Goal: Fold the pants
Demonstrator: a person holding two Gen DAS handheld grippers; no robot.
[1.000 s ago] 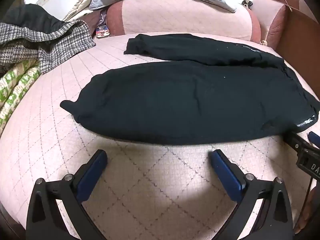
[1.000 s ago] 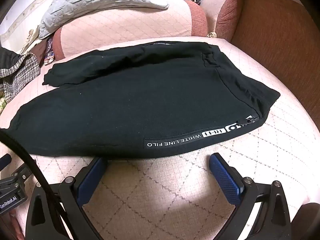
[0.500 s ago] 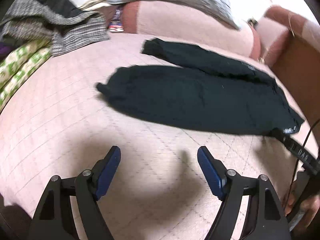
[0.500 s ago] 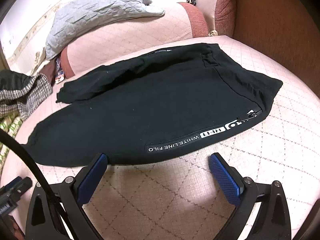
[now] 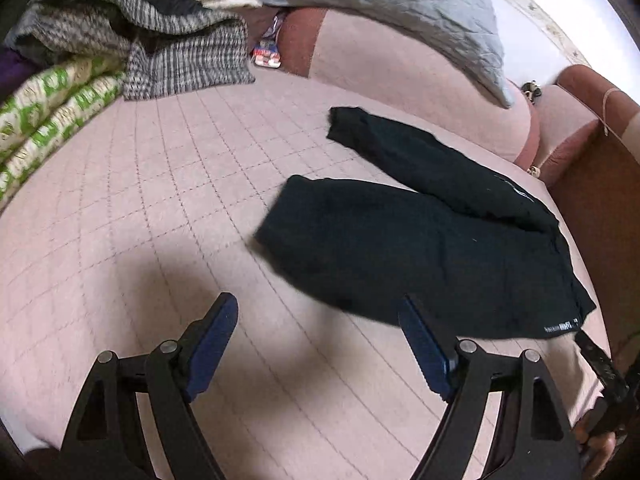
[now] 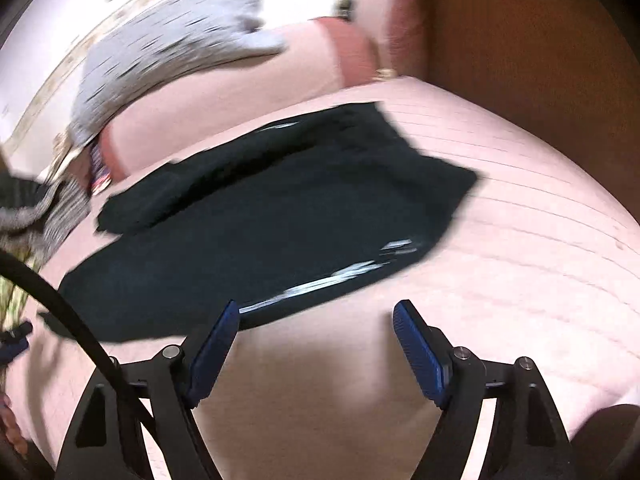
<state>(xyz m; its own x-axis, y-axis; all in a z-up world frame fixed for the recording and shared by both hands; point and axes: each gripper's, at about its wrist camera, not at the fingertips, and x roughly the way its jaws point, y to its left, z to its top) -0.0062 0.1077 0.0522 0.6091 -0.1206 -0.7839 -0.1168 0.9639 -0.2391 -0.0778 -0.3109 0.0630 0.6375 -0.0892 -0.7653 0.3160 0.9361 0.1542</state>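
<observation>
Black pants (image 5: pixel 420 248) lie flat on the pink quilted bed, legs spread apart toward the left, waist at the right with white lettering along the near side seam. My left gripper (image 5: pixel 320 320) is open and empty, hovering above the bed just short of the near leg's hem. In the right wrist view the pants (image 6: pixel 280 220) are blurred by motion; my right gripper (image 6: pixel 316 320) is open and empty above the bed, just in front of the lettered side seam near the waist.
A grey quilted pillow (image 5: pixel 400 4) rests on the pink bolster at the back. A checked grey garment (image 5: pixel 168 48) and a green-patterned blanket (image 5: pixel 48 108) are piled at the far left. A brown wooden bed frame (image 6: pixel 540 60) rises on the right.
Both grippers have lifted and tilted; the left swung left so the pants sit further right in its view. The right wrist view has gone blurry with motion. The pants have not moved.
</observation>
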